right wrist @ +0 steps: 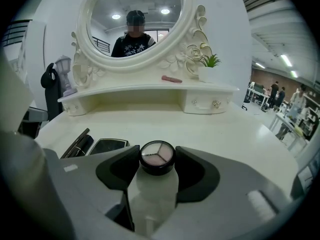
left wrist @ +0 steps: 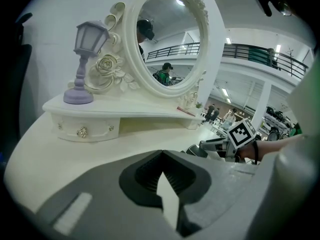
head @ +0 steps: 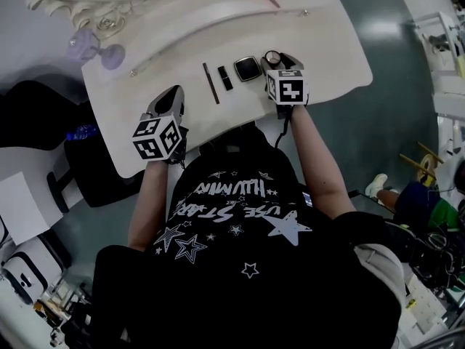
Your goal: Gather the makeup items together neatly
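Makeup items number four: your right gripper (right wrist: pixel 157 160) pinches one round black three-shade eyeshadow pot (right wrist: pixel 157 153). Just left on the white worktop (right wrist: pixel 210 131) lie one square black compact (right wrist: pixel 107 145), one black lipstick tube (head: pixel 225 78) and one thin dark pencil (head: pixel 211 83). Your left gripper (left wrist: pixel 161 155) is pressed together, empty.

The head view is dim; both gripper views are bright, fisheye-warped, dark-cornered.

Big open work hall, balcony railing (left wrist: pixel 235 50), ceiling strip lights (right wrist: pixel 286 60), people (right wrist: pixel 275 91) beyond
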Action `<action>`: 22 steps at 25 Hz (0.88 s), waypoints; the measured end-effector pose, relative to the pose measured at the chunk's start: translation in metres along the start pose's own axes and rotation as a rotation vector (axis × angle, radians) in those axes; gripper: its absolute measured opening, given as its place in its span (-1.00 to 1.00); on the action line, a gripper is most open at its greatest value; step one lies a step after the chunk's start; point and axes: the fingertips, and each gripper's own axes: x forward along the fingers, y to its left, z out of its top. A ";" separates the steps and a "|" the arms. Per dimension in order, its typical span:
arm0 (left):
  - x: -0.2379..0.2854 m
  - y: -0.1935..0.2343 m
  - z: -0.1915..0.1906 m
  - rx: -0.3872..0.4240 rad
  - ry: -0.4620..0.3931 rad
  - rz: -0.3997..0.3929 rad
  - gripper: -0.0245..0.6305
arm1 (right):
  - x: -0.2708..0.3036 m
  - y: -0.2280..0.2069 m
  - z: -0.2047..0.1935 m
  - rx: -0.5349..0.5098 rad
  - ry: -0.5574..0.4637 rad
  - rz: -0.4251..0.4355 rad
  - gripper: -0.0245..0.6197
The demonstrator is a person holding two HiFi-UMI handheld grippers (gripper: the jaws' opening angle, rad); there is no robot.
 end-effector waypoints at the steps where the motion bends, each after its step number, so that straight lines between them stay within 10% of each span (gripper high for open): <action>1: 0.000 0.000 0.000 0.002 0.001 -0.001 -0.92 | 0.001 0.000 -0.001 0.001 0.003 -0.002 -0.14; 22: -0.021 0.017 0.003 0.008 -0.023 -0.032 -0.92 | -0.006 -0.007 -0.002 0.026 0.020 -0.075 -0.03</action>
